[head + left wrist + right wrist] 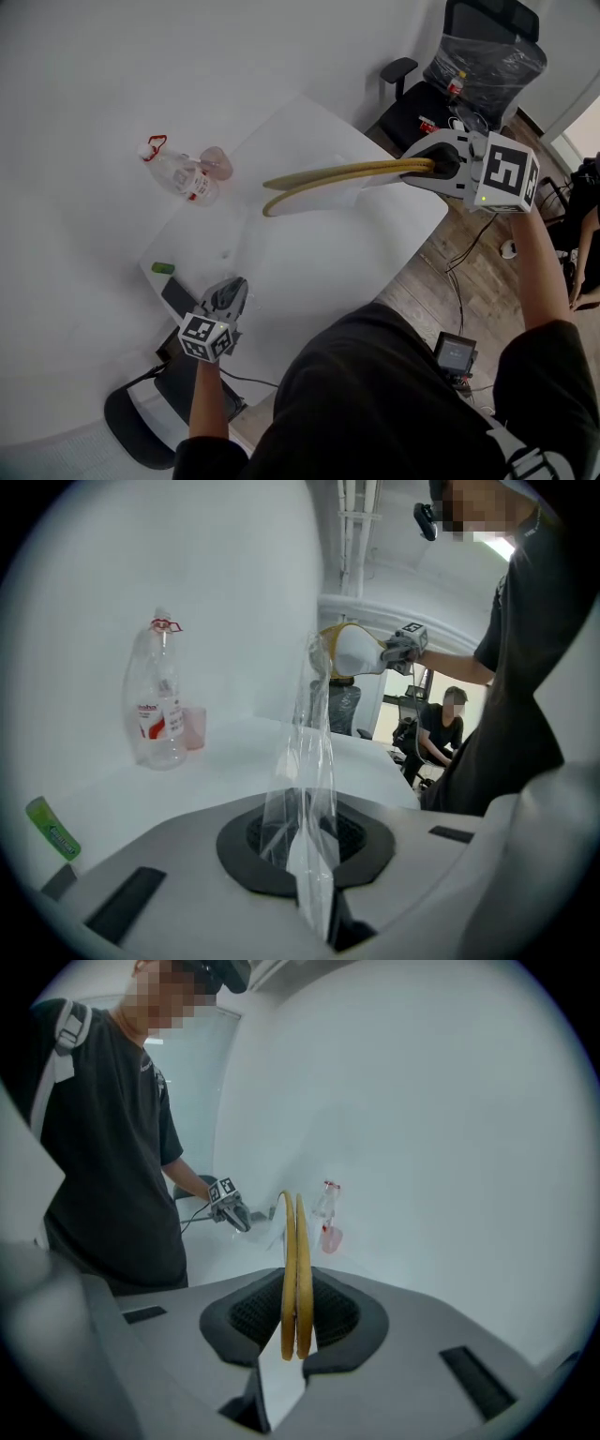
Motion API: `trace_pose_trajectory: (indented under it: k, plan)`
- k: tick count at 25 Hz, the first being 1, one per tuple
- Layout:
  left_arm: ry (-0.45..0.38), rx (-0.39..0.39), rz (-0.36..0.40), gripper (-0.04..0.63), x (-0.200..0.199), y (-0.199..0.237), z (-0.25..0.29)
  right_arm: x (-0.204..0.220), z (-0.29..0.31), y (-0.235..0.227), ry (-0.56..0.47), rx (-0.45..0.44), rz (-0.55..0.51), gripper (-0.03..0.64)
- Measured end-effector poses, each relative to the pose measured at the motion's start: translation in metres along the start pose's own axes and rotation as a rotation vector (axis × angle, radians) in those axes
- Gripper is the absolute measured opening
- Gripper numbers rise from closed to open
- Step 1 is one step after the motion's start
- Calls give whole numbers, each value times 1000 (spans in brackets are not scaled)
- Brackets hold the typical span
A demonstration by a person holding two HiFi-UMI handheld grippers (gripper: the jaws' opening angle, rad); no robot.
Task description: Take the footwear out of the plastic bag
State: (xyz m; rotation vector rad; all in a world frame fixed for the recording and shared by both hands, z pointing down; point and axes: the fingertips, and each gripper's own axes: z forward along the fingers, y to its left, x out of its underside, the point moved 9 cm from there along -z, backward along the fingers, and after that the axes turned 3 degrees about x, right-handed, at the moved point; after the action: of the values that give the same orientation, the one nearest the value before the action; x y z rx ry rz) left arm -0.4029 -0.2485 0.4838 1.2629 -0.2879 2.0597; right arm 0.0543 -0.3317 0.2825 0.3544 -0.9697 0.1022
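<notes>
1. Footwear [328, 176]: a pair of thin, flat slippers with yellow edges, pressed sole to sole. They are held level in the air to the right of a clear bottle [180, 173] that stands on a white table [356, 272].
2. Right gripper [429, 167], well to the right of the bottle, is clamped on one end of the pair. Its jaws stay partly apart only because both slippers fill the gap. Gripping at the very end likely leaves the rest of the length free to slide out of the wrapping.
3. Left gripper [228, 298], nearer the person than the bottle, is pinched tight on a fold of the clear plastic bag [305, 789]. The film rises from its jaws in a stretched strip toward the slippers. This hold seems meant to anchor the bag while the other hand pulls away.
4. The film is too clear to tell whether the slippers' free tips lie inside the bag's mouth or just outside it. By the look of it, the removal is at or near its end.
5. A pink cup [216, 161] sits just beside the bottle, and both are apart from the action.
</notes>
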Motion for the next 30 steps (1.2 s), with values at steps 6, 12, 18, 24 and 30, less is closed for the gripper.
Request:
trace_pose_trajectory:
  k: [6, 12, 18, 24, 30]
  plan:
    - [-61, -187, -89, 42, -29, 7, 5, 5, 27, 14, -150, 105, 124, 69]
    - [-107, -328, -199, 42, -48, 5, 10, 8, 46, 25, -207, 246, 213, 69]
    - [-119, -415, -236, 43, -61, -3, 17, 8, 71, 41, -258, 385, 354, 69]
    - [-119, -419, -216, 43, -79, -26, 37, 4, 103, 63, -273, 395, 431, 70]
    - [-133, -452, -270, 43, -86, -37, 43, -4, 114, 75, -271, 387, 415, 69]
